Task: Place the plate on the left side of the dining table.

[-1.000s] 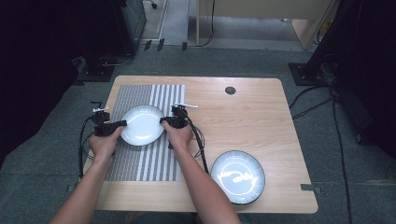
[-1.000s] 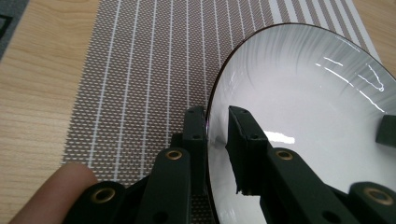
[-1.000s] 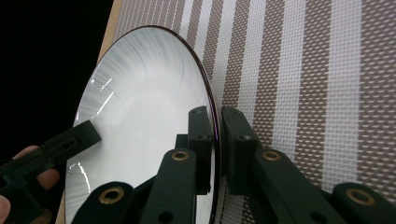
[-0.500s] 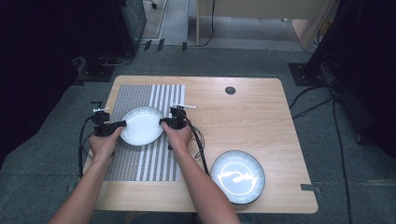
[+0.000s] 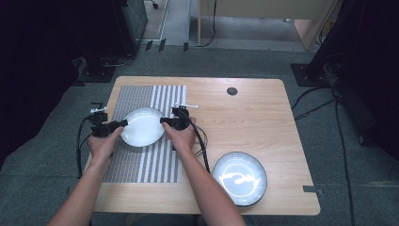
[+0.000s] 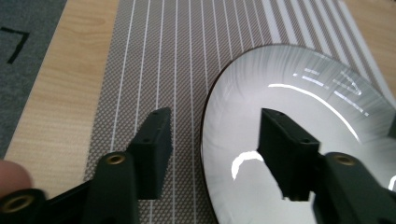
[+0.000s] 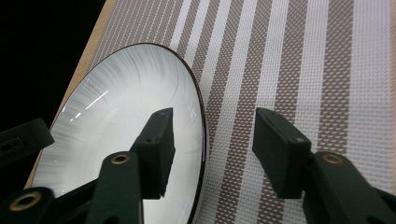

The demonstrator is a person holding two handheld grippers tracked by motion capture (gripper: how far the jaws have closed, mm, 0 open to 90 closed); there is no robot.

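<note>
A white plate [image 5: 142,126] with a thin dark rim lies on a grey and white striped placemat [image 5: 141,165]. My left gripper [image 5: 123,124] is at the plate's left edge and my right gripper [image 5: 163,121] at its right edge. In the left gripper view, the left gripper [image 6: 217,154] is open, with the rim of the plate [image 6: 289,93] between its jaws. The right gripper [image 7: 217,149] in its own view is also open, straddling the opposite rim of the plate [image 7: 126,107]. One jaw of each is over the plate and the other over the placemat [image 7: 303,56].
A second, larger plate [image 5: 239,178] with a dark rim sits near the front right of the wooden table [image 5: 263,127]. A small dark round hole [image 5: 232,91] is at the back. Cables trail from both grippers toward the table's front and left edge.
Both hands have drifted very slightly left. The white plate stays at the same spot on the placemat.
</note>
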